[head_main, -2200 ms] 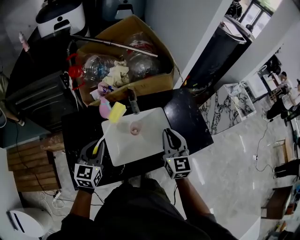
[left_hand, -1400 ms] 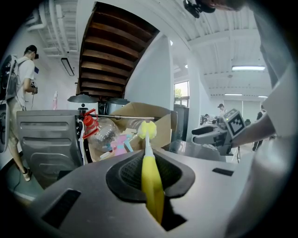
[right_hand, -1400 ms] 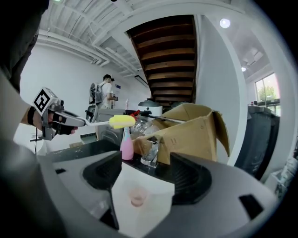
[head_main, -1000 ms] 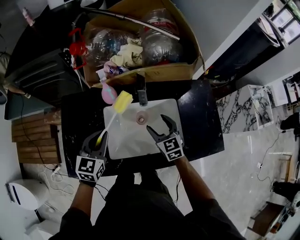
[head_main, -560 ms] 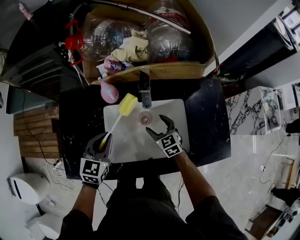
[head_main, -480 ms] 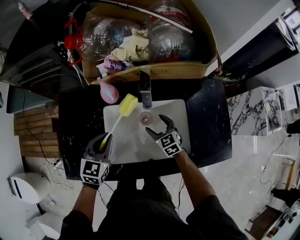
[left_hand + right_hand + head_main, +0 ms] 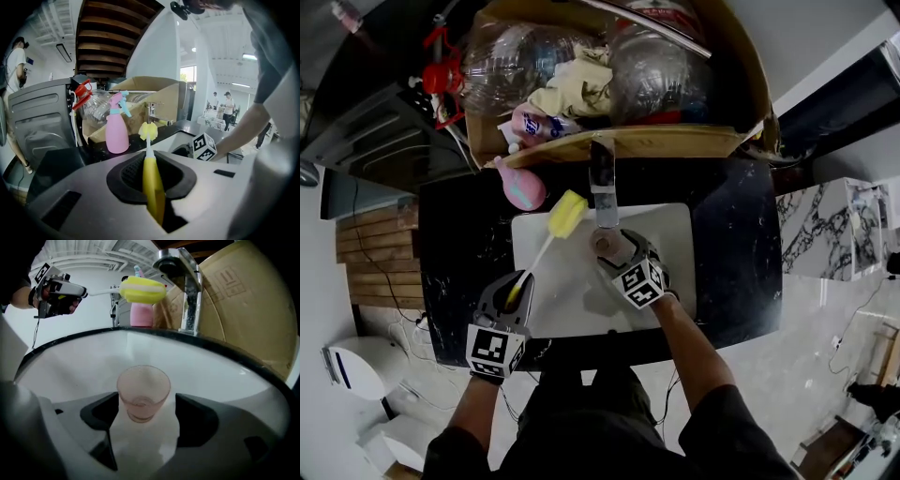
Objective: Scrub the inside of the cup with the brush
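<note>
A small pink see-through cup stands upright on the floor of the white sink, just below the faucet. My right gripper reaches around the cup. Its jaws are opening, with one on each side of the cup and a gap at both pads. My left gripper is at the sink's left front, shut on the yellow handle of the brush. The yellow sponge head is held in the air over the sink's back left corner, apart from the cup.
A pink spray bottle stands on the black counter left of the sink. Behind the faucet is a large cardboard box full of plastic bottles and rubbish. A dark appliance stands to the left.
My right gripper has moved forward across the sink to the cup, and its jaws now stand on both sides of it. The left gripper still holds the brush in about the same place.
</note>
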Tool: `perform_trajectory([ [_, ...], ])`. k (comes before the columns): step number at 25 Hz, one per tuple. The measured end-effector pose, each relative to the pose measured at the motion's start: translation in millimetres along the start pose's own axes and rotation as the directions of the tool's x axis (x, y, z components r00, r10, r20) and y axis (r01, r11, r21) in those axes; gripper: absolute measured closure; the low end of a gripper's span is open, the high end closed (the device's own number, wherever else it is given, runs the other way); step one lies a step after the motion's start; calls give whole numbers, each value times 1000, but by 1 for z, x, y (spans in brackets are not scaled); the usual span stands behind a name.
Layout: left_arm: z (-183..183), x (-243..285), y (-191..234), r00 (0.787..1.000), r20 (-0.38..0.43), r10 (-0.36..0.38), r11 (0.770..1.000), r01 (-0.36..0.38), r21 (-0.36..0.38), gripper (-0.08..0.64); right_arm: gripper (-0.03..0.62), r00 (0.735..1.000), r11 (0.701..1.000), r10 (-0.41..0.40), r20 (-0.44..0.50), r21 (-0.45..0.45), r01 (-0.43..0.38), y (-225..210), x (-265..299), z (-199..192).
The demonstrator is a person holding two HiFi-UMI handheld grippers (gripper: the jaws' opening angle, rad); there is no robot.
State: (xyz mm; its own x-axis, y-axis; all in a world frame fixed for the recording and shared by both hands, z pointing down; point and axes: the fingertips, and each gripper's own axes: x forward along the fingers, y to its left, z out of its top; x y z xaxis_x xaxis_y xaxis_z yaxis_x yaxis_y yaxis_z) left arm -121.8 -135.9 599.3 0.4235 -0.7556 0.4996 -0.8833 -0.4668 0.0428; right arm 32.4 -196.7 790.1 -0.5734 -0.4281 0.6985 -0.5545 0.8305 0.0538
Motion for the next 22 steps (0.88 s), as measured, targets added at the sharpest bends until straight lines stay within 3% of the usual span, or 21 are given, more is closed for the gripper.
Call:
perform_trajectory([
  [6, -6, 9, 2, 1000, -22, -6, 1000, 6, -6, 525, 230, 999, 998, 23, -40, -58, -25, 3, 27, -19],
  [22, -14, 12, 7, 998, -52, -20, 1000, 19, -10, 525, 232, 994, 990, -61, 91, -124, 72, -5, 56, 18],
])
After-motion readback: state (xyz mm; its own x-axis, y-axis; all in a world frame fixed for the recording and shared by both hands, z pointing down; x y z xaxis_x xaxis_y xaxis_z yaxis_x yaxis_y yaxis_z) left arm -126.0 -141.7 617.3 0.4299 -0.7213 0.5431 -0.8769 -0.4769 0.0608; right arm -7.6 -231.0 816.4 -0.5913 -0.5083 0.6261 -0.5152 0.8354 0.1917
